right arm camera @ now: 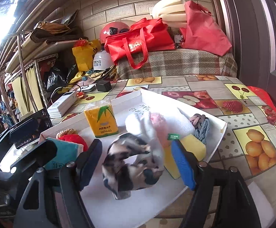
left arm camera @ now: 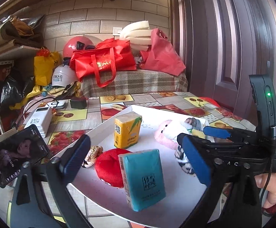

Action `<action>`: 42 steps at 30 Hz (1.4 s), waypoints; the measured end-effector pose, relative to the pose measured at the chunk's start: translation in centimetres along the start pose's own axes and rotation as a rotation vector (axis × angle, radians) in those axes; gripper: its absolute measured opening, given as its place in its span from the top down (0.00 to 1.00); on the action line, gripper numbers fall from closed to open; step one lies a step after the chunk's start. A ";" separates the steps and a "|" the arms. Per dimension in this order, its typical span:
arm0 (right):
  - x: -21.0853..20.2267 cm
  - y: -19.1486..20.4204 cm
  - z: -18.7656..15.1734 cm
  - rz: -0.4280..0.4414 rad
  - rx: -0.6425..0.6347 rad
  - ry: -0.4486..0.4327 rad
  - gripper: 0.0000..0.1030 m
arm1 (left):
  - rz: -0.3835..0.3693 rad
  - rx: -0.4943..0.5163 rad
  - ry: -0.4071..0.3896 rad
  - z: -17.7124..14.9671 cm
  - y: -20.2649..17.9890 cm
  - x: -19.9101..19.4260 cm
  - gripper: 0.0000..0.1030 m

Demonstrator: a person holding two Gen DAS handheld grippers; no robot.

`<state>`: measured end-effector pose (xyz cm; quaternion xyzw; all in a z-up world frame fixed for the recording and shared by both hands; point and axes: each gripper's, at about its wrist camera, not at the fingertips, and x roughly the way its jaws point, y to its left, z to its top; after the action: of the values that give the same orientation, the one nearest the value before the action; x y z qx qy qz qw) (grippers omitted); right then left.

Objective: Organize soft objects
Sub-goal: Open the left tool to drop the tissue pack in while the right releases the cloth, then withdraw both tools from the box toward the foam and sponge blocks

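A white tray (left arm camera: 153, 114) (right arm camera: 219, 133) holds soft things. In the left wrist view my left gripper (left arm camera: 138, 155) is open, its fingers either side of a teal tissue pack (left arm camera: 143, 178) and a red plush (left arm camera: 107, 167). A yellow tissue pack (left arm camera: 127, 131), a pink-white plush (left arm camera: 166, 134) and a beige rope knot (left arm camera: 93, 153) lie beyond. In the right wrist view my right gripper (right arm camera: 138, 161) is open around a black-and-white patterned soft toy (right arm camera: 132, 167). A yellow sponge (right arm camera: 193, 148) and a grey-blue rope knot (right arm camera: 201, 125) lie right of it.
The tray rests on a fruit-print tablecloth (right arm camera: 233, 102). A phone on a stand (left arm camera: 14, 155), a white power bank (left arm camera: 40, 119) and a black charger (left arm camera: 78, 102) stand at the left. Red bags (left arm camera: 103, 60) and helmets sit on a plaid bench behind. A door (left arm camera: 233, 38) is at the right.
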<state>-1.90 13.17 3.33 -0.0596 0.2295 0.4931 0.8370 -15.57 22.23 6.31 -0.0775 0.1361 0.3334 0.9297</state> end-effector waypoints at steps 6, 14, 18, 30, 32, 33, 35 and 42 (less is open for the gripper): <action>-0.5 0.1 0.0 -0.022 -0.002 -0.030 0.19 | 0.030 0.064 -0.033 -0.1 -1.1 -0.5 0.00; -0.8 0.4 0.0 -0.052 -0.014 -0.055 0.11 | 0.050 0.021 -0.041 -0.2 -0.2 -0.6 0.00; -0.9 -0.3 0.0 -0.055 0.020 -0.058 0.00 | 0.058 0.019 -0.042 -0.3 -0.2 -0.7 0.00; -1.4 0.6 -0.1 -0.074 -0.023 -0.088 0.00 | 0.064 0.014 -0.049 -0.2 -0.2 -0.8 0.00; -1.5 0.7 -0.1 -0.078 -0.030 -0.093 0.00 | 0.066 0.010 -0.051 -0.1 -0.1 -0.9 0.00; -1.5 0.7 -0.1 -0.079 -0.033 -0.095 0.00 | 0.066 0.009 -0.053 -0.1 -0.1 -1.0 0.00; -1.5 0.7 -0.1 -0.079 -0.034 -0.097 0.00 | 0.067 0.009 -0.059 -0.1 0.0 -1.2 0.00; -2.2 1.4 -0.2 -0.084 -0.063 -0.140 0.00 | 0.096 -0.002 -0.062 -0.2 0.0 -1.5 0.00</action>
<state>-4.04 12.01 4.31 -0.0611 0.1522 0.4676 0.8686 -16.73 21.33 6.62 -0.0613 0.1104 0.3799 0.9164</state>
